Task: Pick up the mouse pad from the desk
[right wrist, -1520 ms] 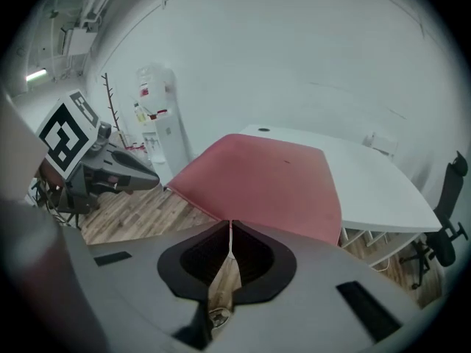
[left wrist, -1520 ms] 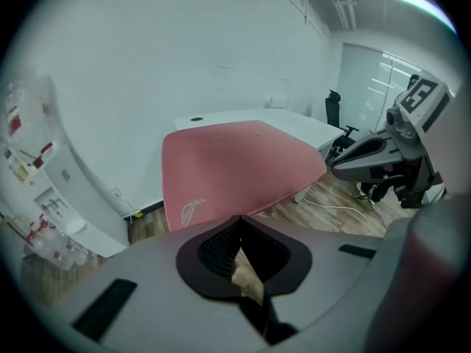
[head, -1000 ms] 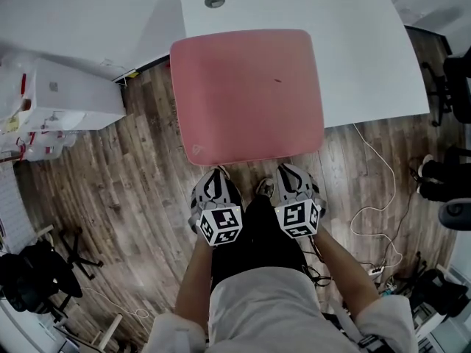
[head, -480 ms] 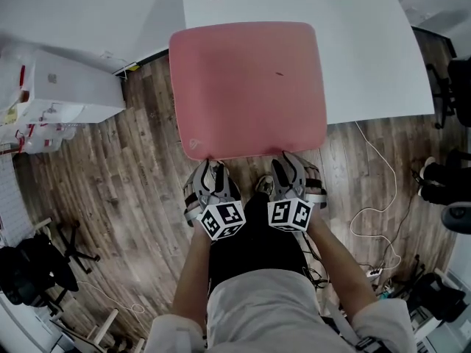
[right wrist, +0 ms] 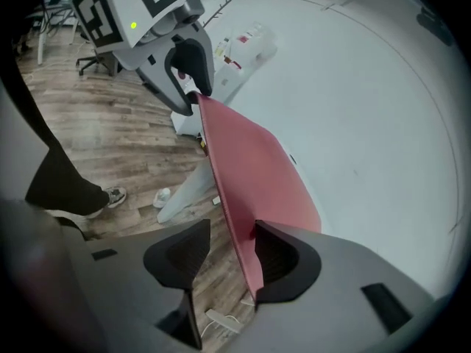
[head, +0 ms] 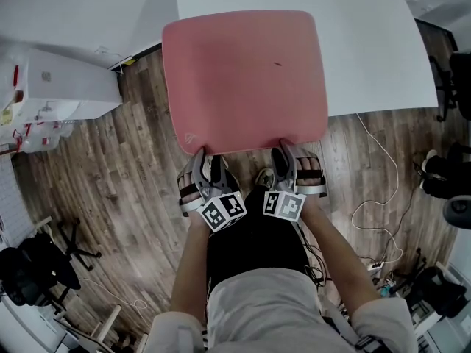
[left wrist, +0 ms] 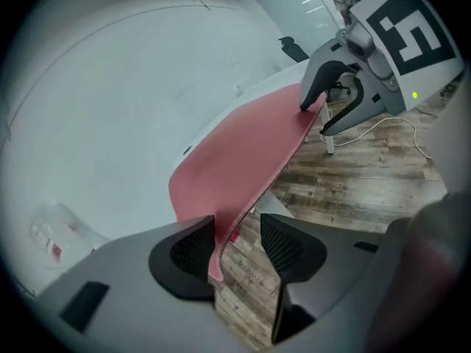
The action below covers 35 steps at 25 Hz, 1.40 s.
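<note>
The pink mouse pad (head: 243,79) lies flat on the white desk (head: 368,57), its near part hanging over the desk's front edge. My left gripper (head: 204,160) is at the pad's near left corner and my right gripper (head: 288,157) at its near right. Both pairs of jaws have just been opening and stand open with the pad's edge between them. In the left gripper view the pad (left wrist: 243,153) runs between the jaws of the left gripper (left wrist: 235,245), with a gap at one side. The right gripper view shows the pad (right wrist: 250,168) between the right gripper's (right wrist: 224,252) jaws, close to one pad.
A white cabinet (head: 66,87) stands left of the desk on the wood floor. White cables (head: 375,197) trail on the floor at the right. Black chairs (head: 29,271) are at the lower left and far right. The person's shoe (head: 261,179) is under the pad's near edge.
Both grippers were shut on the pad's near edge and have opened. Both have rolled, so their marker cubes face differently. They sit slightly higher in the head view.
</note>
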Tool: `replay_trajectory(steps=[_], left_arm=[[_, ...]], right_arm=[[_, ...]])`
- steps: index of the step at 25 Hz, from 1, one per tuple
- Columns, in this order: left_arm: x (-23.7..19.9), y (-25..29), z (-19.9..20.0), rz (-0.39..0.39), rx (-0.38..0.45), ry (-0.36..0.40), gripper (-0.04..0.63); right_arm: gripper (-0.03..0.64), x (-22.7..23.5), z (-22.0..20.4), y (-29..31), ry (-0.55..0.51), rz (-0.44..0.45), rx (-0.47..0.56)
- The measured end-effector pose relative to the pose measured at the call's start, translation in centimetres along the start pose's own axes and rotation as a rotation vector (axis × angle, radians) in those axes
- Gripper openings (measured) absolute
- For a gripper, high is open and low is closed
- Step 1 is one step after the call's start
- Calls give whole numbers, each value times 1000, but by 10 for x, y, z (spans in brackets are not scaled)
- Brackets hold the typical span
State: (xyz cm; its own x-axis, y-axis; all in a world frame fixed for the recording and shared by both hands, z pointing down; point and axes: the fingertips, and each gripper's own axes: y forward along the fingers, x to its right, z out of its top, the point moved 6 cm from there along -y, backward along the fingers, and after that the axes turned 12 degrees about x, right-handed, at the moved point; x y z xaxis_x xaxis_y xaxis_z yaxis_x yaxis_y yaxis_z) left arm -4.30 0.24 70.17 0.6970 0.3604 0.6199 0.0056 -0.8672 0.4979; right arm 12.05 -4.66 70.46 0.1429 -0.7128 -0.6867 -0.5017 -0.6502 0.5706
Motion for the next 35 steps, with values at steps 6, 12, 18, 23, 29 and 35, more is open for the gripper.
replay_trajectory(steps=[6,12,18,23,29,35], left_arm=[[-3,1,2,28,-4,52,187],[-11,2,6,71,25,34,186],[-21,2,10,11,12,29,186],[-31,-5,14,3,2,-45,186],[-43,-11,27,-11,10,-149,140],[-56,-10,35,-10,2,-225,97]], right_arm=[[207,-2,-1,3,-94,-61,-19],[206,11,-4,4,-79,-135,-18],[200,23,1,-5,-18,-134,4],[157,31,12,-14,7,-132,31],[80,43,19,-20,48,-106,56],[78,54,24,-19,170,-60,60]])
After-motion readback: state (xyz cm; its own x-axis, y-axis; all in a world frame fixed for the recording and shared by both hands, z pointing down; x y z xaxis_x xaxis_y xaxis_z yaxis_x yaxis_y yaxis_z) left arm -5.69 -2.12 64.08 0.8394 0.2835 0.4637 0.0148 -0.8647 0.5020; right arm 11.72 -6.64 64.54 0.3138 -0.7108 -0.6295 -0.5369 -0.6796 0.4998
